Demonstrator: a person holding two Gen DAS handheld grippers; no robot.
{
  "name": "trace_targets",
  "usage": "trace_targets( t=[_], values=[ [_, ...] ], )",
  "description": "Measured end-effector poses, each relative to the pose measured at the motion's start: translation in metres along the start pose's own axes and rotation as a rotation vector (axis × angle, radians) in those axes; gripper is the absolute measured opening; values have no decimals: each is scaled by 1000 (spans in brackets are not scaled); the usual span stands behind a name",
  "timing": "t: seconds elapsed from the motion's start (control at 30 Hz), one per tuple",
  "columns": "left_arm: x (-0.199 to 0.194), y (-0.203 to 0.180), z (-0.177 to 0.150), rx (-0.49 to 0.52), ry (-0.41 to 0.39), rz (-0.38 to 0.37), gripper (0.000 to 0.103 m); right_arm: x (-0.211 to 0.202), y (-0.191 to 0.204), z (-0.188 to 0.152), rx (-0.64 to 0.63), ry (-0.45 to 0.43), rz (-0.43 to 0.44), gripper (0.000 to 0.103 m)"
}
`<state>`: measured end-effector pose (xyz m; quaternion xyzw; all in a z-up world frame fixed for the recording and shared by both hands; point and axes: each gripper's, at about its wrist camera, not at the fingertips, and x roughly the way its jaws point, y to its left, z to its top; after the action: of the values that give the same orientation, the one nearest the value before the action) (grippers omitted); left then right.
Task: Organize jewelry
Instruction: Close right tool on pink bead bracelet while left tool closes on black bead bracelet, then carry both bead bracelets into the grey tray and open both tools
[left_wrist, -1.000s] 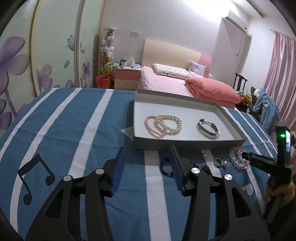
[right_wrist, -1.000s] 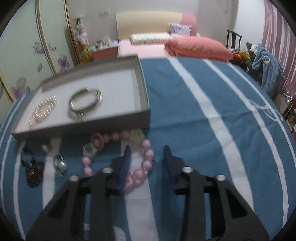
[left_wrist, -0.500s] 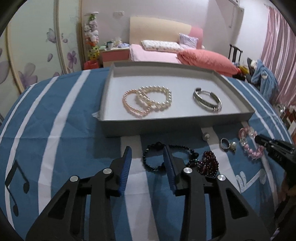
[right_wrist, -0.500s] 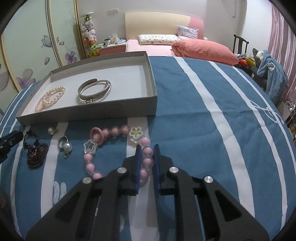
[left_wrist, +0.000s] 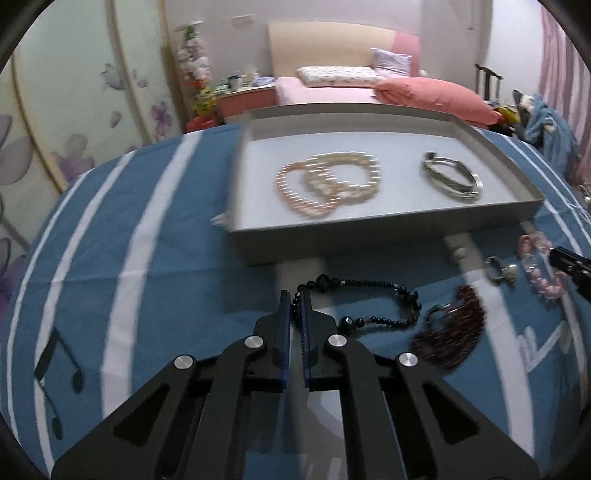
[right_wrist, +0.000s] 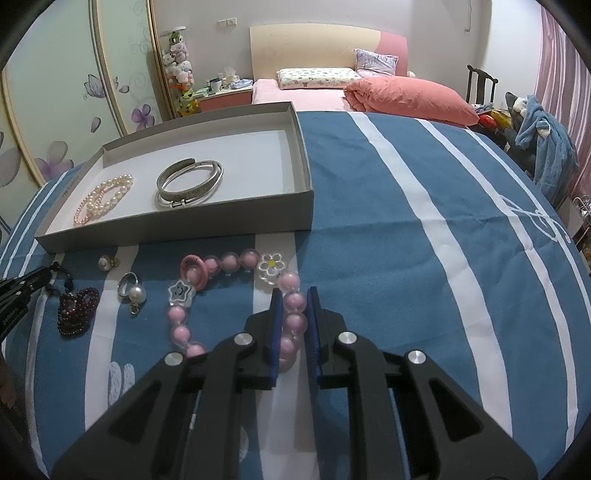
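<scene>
My left gripper (left_wrist: 294, 295) is clamped on the black bead bracelet (left_wrist: 369, 302) (on the striped blue cloth (left_wrist: 166, 258)). My right gripper (right_wrist: 294, 295) pinches the pink bead bracelet (right_wrist: 229, 291).

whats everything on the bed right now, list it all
tray: 1, grey, on blue striped bedspread
pearl bracelets: 2, pink and cream, in tray, left
bangles: silver, count unclear, in tray, right
black bead bracelet: 1, on bedspread
dark red bead piece: 1, beside black bracelet
pearl ring: 1, silver, before tray
small pearl piece: 1, near tray wall
pink bead bracelet: 1, with charms
left gripper: shut on black bead bracelet
right gripper: shut on pink bead bracelet
</scene>
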<state>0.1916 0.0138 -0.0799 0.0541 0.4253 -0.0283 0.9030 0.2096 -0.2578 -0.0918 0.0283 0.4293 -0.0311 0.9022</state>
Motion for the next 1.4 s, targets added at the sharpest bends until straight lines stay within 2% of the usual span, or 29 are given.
trace_targets(
  t=[0.07,0.17,0.83,0.93,1.13,1.27,1.4],
  values=[
    [-2,9,-2,-16,3,14,6,0,0,0,-1,0,-1,14],
    [-5,16,-7,-25,-1,-4,6,0,0,0,0,0,-1,15],
    [-6,21,-7,-47,-3,-32,5,0,3,0,-21,-2,-7,14],
    [-10,28,-11,-95,-11,-72,4,-5,-6,1,52,-9,82,14],
    [-33,40,-14,-183,-88,-177,4,-42,-12,5,131,-132,231,14],
    [-50,37,-12,-206,-145,-228,4,-56,-6,3,148,-180,305,13],
    [-58,34,-14,-211,-168,-258,4,-65,3,-1,151,-203,353,13]
  ],
)
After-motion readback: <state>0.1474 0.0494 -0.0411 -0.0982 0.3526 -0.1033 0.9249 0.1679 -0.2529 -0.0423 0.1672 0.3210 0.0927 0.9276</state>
